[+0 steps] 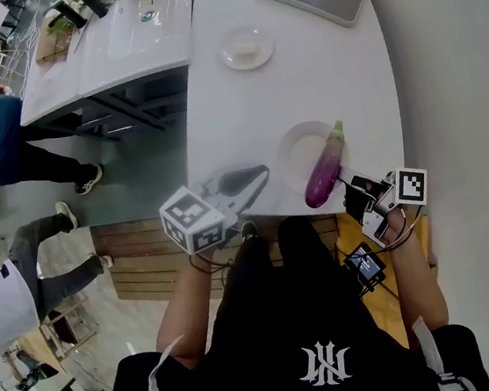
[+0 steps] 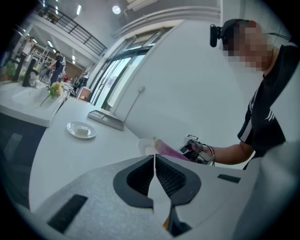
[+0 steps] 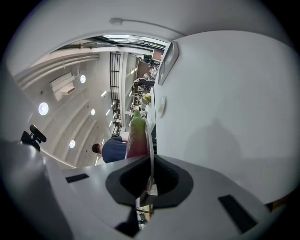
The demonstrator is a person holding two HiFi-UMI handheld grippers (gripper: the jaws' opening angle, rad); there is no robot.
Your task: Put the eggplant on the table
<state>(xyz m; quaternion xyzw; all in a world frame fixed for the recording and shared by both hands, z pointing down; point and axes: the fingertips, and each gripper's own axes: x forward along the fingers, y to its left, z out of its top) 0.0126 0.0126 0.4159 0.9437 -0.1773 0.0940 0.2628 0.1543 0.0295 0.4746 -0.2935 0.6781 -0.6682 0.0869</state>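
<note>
**Eggplant on its plate, both tongs pinched together, grab not started**

Head view: the eggplant lies across a white plate close to the counter's near edge, toward the right corner. The left tongs are pinched together over the near edge, left of the plate. The right tongs are pressed together too, just beside the purple end. I'd call this the approach. Next, one pair has to spread, close around the eggplant and lift it off onto bare counter.

Left gripper view: the tongs are squeezed tight on nothing. The eggplant sits beyond them, mostly cut off by the tongs' own body.

Right gripper view: the tongs are together, with the eggplant dead ahead. The plate rim lines up with the seam, so I can't tell if it touches the tips.
</note>
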